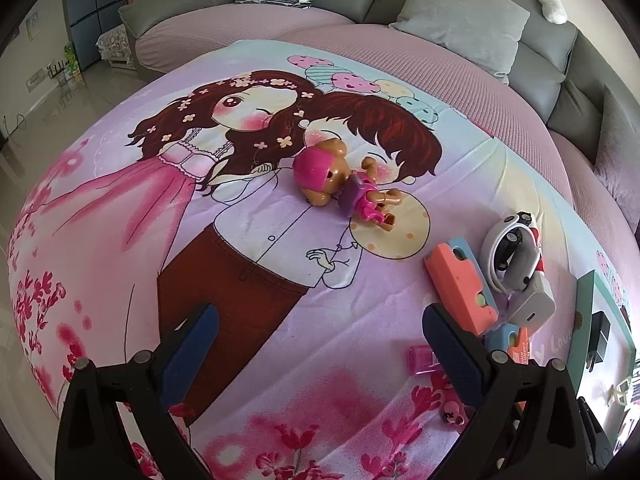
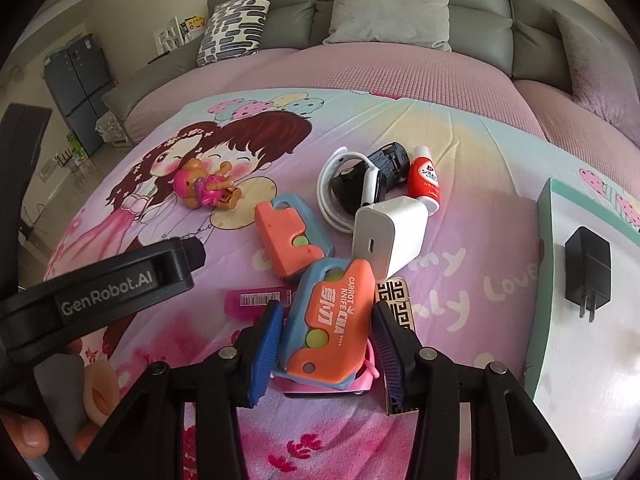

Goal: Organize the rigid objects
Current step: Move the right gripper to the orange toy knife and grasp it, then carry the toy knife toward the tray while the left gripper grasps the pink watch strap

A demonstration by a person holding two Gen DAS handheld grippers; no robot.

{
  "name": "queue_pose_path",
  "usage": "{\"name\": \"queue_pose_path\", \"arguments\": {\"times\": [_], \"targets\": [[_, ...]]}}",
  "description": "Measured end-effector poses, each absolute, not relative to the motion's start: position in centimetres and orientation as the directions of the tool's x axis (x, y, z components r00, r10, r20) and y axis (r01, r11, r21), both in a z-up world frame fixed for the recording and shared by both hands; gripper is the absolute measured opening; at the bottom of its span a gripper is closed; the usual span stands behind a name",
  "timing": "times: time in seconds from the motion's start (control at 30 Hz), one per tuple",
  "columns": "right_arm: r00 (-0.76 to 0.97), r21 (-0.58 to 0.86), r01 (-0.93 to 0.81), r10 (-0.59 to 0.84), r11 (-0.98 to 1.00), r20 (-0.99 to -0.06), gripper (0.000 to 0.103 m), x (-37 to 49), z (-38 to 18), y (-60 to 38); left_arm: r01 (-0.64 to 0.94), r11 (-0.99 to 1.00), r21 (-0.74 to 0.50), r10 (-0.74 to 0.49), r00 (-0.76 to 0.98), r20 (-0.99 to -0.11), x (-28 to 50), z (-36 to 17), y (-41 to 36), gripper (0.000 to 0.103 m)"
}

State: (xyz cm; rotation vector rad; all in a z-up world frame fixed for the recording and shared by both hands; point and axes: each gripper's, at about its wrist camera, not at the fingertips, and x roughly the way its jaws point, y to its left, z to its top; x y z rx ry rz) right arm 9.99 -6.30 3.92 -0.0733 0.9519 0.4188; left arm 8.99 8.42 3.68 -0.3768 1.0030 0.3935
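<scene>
Right gripper (image 2: pixel 326 354) straddling the carrot knife (image 2: pixel 328 320), pads not plainly pressing it, left gripper (image 1: pixel 320 346) spread over bare blanket (image 1: pixel 280 272), second knife (image 2: pixel 290 240), charger (image 2: pixel 390 236), doll (image 1: pixel 344 184) mid-blanket, tray (image 2: pixel 592 340) at right edge.

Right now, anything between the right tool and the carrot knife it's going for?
Nothing visible. The carrot knife lies between the right tool's pads, resting on a pink item; the left pad looks at its edge, the right shows a gap.

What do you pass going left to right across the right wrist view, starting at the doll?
Doll → plain orange carrot knife → white charger → red bottle → black plug.
</scene>
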Motion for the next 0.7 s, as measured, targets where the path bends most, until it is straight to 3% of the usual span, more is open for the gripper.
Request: {"name": "queue_pose_path", "arguments": {"times": [0.37, 0.7], "targets": [[0.534, 0.058, -0.383, 0.273, 0.922, -0.801, 0.049, 9.8, 3.4, -5.6, -0.486, 0.866, -0.118, 0.147, 0.472, -0.870, 9.1, 3.3, 8.4, 0.102], [0.506, 0.174, -0.339, 0.335, 0.925, -0.795, 0.046, 10.1, 4.0, -7.7, -0.474, 0.874, -0.109, 0.150, 0.477, -0.866, 9.2, 3.7, 7.9, 0.102]]}}
